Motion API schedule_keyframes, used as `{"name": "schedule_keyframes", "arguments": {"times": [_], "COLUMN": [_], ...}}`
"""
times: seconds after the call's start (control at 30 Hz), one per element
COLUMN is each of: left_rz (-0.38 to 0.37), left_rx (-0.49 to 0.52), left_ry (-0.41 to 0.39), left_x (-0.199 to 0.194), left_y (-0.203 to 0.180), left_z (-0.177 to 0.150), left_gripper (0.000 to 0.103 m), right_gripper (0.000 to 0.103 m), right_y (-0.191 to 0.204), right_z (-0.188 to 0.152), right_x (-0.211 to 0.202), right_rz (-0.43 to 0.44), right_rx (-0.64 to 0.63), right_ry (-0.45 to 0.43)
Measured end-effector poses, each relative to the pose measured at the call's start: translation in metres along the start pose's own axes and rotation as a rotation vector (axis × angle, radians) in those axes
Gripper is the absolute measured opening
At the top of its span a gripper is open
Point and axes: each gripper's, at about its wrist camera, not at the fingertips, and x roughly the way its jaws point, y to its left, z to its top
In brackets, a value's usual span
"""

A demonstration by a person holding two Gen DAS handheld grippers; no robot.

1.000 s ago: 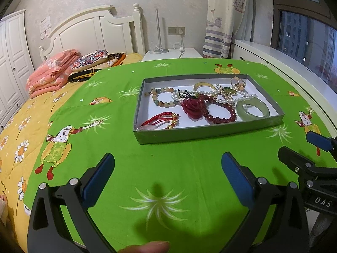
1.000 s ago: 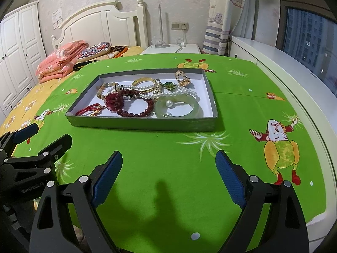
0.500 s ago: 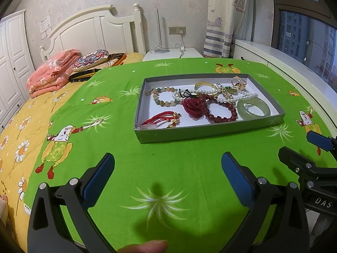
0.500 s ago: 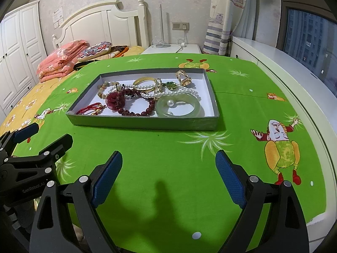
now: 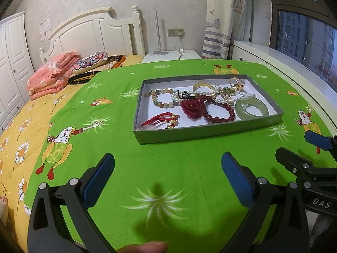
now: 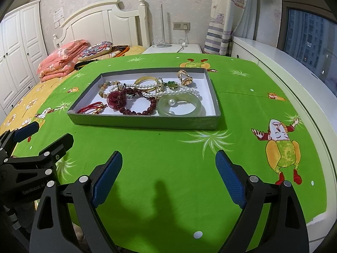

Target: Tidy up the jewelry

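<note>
two grippers are in my hands, and both stand wide with nothing between their blue pads. my left gripper (image 5: pixel 167 171) hangs over bare green cloth (image 5: pixel 168 164), short of the tray; my right gripper (image 6: pixel 168 168) hangs just beside it, also over the cloth and also short of the tray. in the left view the right tool's black frame shows at the right edge, and in the right view the left tool shows at the left edge. a fingertip (image 5: pixel 145 247) of mine shows at the bottom of the left view.

the jewelry sits in a shallow grey tray (image 6: pixel 145 124) with a white floor, flat on the green cloth well ahead of both tools. inside it, a pale green jade bangle (image 6: pixel 180 106) lies at the near right with two loose pearls within its ring. a dark red bead bracelet (image 6: pixel 137 110) lies beside it, touching a red rose-shaped piece (image 6: pixel 114 101). a red cord bracelet (image 6: pixel 90 108) lies at the near left corner. a pearl strand (image 6: pixel 168 92) runs across the middle, tangled with a gold bangle (image 6: pixel 146 82) and a green pendant (image 6: pixel 172 85). a gold ring (image 6: pixel 185 77) lies toward the far right, and a bracelet of mixed pale stones (image 5: pixel 162 98) lies at the far left.
</note>
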Motion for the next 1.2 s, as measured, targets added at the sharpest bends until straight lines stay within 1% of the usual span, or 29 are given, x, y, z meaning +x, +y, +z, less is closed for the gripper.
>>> {"name": "schedule_keyframes", "arguments": {"times": [0.33,0.43,0.57,0.7,0.8,0.83,0.87,0.9,0.97,1.03,1.1,1.17,1.2], "left_rz": [-0.002,-0.011,-0.001,-0.008,-0.038,-0.047,-0.042,-0.03,-0.023,0.004,0.065,0.111,0.119], "left_rx": [-0.006,-0.006,-0.005,-0.009,-0.022,-0.032,-0.055,-0.064,-0.045,-0.012,-0.004,-0.03,-0.048], "left_ry": [-0.02,-0.036,-0.064,-0.074,-0.06,-0.066,-0.091,-0.097,-0.077,-0.034,0.001,0.017,0.03], "left_x": [-0.004,-0.008,-0.013,-0.015,-0.012,-0.011,-0.01,-0.009,-0.002,0.008,0.022,0.037,0.045], "left_y": [-0.001,-0.002,-0.002,0.0,0.002,0.004,0.008,0.01,0.015,0.025,0.045,0.075,0.091], "left_z": [0.003,0.004,0.004,0.006,0.008,0.008,0.008,0.009,0.014,0.022,0.031,0.041,0.046], "left_gripper": [0.098,0.098,0.098,0.098,0.098,0.098,0.098,0.098,0.098,0.098,0.098,0.098,0.098], "right_gripper": [0.085,0.085,0.085,0.085,0.085,0.085,0.085,0.085,0.085,0.085,0.085,0.085,0.085], "right_y": [0.003,0.005,0.005,0.004,0.004,0.003,0.002,0.001,-0.002,-0.011,-0.026,-0.05,-0.068], "right_z": [-0.002,-0.003,-0.003,-0.003,-0.004,-0.004,-0.004,-0.004,-0.003,0.002,0.01,0.02,0.026], "right_x": [-0.001,-0.001,-0.001,-0.002,-0.001,-0.001,0.0,0.0,0.002,0.005,0.009,0.016,0.021], "right_rz": [0.003,0.006,0.011,0.014,0.019,0.021,0.023,0.026,0.026,0.017,-0.002,-0.03,-0.047], "right_rx": [-0.003,-0.005,-0.012,-0.019,-0.022,-0.022,-0.019,-0.017,-0.015,-0.008,-0.002,0.008,0.019], "right_ry": [-0.005,-0.008,-0.009,-0.01,-0.013,-0.014,-0.015,-0.014,-0.012,-0.013,-0.018,-0.018,-0.012]}}
